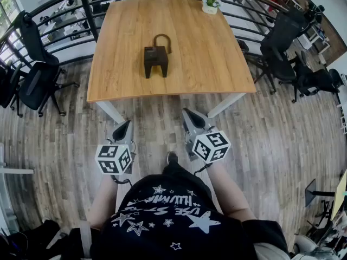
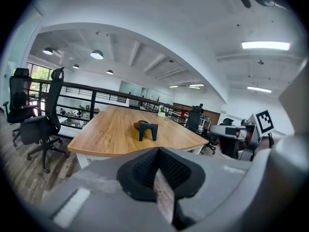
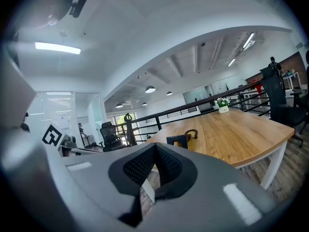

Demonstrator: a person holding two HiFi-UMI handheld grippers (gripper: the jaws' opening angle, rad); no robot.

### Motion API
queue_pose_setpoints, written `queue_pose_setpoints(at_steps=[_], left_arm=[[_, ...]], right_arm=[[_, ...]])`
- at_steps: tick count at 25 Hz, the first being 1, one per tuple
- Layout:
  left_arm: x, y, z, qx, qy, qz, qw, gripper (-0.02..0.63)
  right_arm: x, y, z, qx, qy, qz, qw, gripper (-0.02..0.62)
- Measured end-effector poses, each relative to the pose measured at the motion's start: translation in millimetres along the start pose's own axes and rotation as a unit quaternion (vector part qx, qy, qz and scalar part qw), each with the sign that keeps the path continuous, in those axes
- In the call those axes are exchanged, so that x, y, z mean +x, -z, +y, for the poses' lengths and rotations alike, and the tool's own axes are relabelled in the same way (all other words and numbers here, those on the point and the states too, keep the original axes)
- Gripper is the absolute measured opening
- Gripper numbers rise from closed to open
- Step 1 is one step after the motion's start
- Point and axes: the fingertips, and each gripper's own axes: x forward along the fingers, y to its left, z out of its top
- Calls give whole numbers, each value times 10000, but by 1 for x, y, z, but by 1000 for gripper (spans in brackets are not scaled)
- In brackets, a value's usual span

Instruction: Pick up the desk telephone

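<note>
Desk telephone (image 1: 155, 60), dark blocky unit with looped cord, is sitting centrally on the light wooden table (image 1: 217, 64), well beyond left gripper (image 1: 126, 125) and right gripper (image 1: 190, 115), both hanging closed and empty on the near side, so the approach likely isn't underway yet.

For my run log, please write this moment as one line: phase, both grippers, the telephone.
phase: before reach | left gripper: shut, empty | right gripper: shut, empty | desk telephone: on table, untouched

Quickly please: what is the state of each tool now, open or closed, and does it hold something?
Left tool: closed, holding nothing.
Right tool: closed, holding nothing.
</note>
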Motion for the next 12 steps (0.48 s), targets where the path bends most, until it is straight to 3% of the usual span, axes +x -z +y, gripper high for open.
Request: queue_pose_setpoints(at_steps=[12], left_arm=[[-8, 5, -1, 33, 75, 74, 9999, 2]], right_arm=[[0, 1, 11, -14, -34, 27, 10000, -2]])
